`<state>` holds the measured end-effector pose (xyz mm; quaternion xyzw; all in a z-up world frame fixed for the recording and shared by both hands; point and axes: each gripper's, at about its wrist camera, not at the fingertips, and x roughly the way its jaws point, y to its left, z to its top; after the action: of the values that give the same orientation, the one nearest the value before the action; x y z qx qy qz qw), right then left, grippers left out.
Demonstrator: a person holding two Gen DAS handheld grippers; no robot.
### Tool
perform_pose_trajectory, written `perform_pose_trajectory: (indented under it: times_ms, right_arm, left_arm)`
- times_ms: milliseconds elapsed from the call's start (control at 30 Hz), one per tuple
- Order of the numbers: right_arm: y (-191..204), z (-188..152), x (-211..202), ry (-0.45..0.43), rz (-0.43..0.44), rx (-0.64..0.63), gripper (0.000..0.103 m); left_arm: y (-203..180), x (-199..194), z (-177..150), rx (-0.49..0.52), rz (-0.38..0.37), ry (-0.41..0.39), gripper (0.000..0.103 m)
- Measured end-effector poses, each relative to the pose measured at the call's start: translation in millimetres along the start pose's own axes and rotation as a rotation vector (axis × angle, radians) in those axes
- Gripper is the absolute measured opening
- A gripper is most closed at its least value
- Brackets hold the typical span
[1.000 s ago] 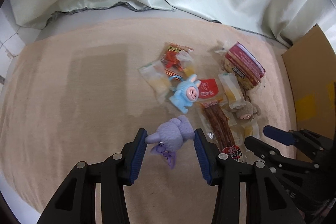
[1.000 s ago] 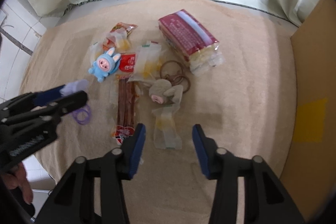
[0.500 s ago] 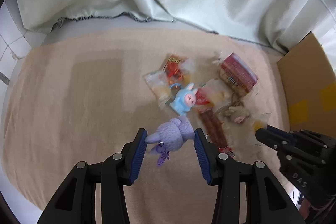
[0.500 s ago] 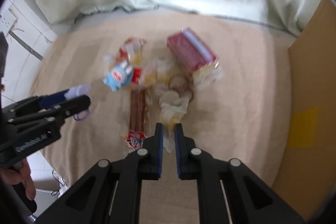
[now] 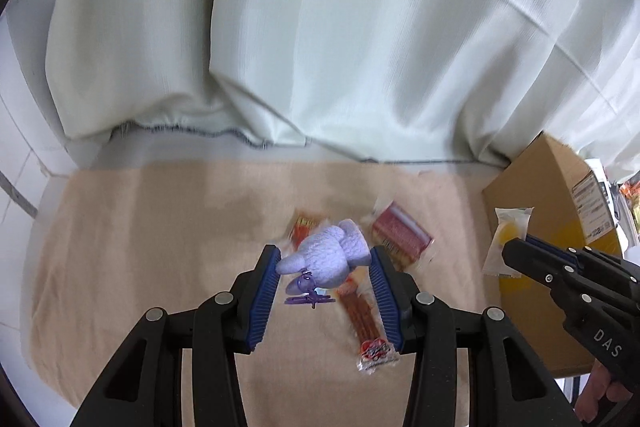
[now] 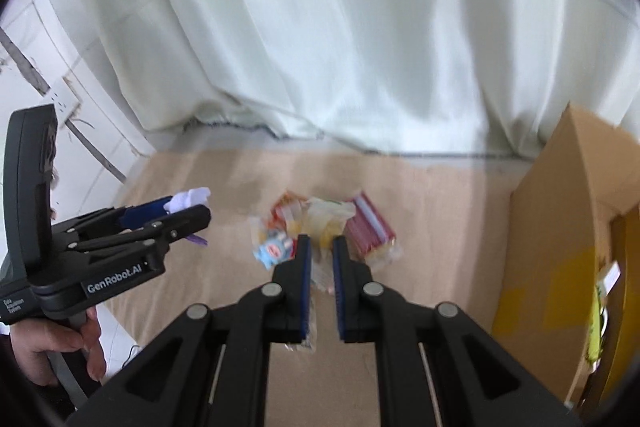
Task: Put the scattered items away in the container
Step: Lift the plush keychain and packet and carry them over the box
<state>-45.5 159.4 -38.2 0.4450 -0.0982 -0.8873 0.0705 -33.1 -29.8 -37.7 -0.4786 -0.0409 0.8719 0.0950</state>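
My left gripper (image 5: pixel 324 259) is shut on a purple plush toy (image 5: pixel 326 257) with a purple clip hanging under it, held above the beige cloth (image 5: pixel 140 247). My right gripper (image 6: pixel 319 251) is shut on a clear snack packet with a yellow piece (image 6: pixel 326 223); the packet also shows in the left wrist view (image 5: pixel 506 239), lifted near the cardboard box (image 5: pixel 548 211). On the cloth lie a red biscuit pack (image 5: pixel 400 235), a long sausage stick packet (image 5: pixel 364 319), a blue plush toy (image 6: pixel 272 251) and an orange packet (image 6: pixel 286 211).
The cardboard box (image 6: pixel 568 227) stands open at the right edge of the cloth. A pale curtain (image 5: pixel 320 27) hangs behind the table. A white tiled wall (image 6: pixel 60 87) is at the left. The left gripper also appears in the right wrist view (image 6: pixel 188 215).
My right gripper has shut on the clear yellow packet and lifted it off the cloth. Both grippers have risen, and the left one still holds the purple plush toy.
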Motion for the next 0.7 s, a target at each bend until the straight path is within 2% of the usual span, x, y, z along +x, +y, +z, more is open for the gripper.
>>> perform_pose_trajectory:
  times_ms: [400,700]
  right_arm:
    - [2,3,-10,-0.032,0.021,-0.02,0.013]
    - [-18,7,-32,-0.079,-0.023,0.01,0.013]
  left_arm:
    - [-4,-16,6,0.008,0.011,-0.026,0.047]
    - [-30,-23,23,0.046,-0.007,-0.059,0.047]
